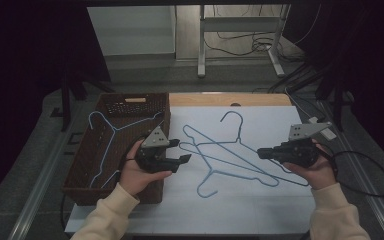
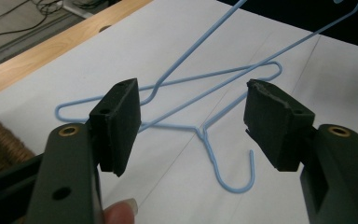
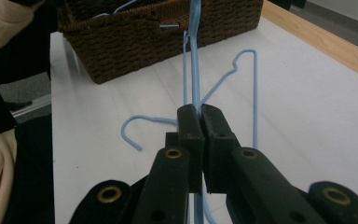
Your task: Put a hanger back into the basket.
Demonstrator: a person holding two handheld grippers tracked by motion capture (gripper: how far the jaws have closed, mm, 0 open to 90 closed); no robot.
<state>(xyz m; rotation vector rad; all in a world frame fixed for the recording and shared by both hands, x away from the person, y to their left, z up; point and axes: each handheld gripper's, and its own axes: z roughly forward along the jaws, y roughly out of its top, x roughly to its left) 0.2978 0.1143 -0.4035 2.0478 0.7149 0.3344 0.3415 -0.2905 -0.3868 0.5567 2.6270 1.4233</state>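
Two blue wire hangers lie crossed on the white sheet. One hanger (image 1: 232, 120) has its hook at the far side, and the other hanger (image 1: 207, 187) has its hook near me. My right gripper (image 1: 261, 151) is at their right side, shut on a hanger wire (image 3: 195, 70) that runs up from its jaws toward the basket. My left gripper (image 1: 182, 151) hovers at the hangers' left end, open and holding nothing. Beyond its jaws in the left gripper view lies the near hanger (image 2: 205, 133) with its hook. A third blue hanger (image 1: 111, 131) lies inside the basket.
A brown wicker basket (image 1: 130, 100) stands at the table's left, against the sheet's edge. A strip of bare wooden table (image 1: 230, 99) runs along the far side. Table legs and cables (image 1: 240, 45) are on the floor behind.
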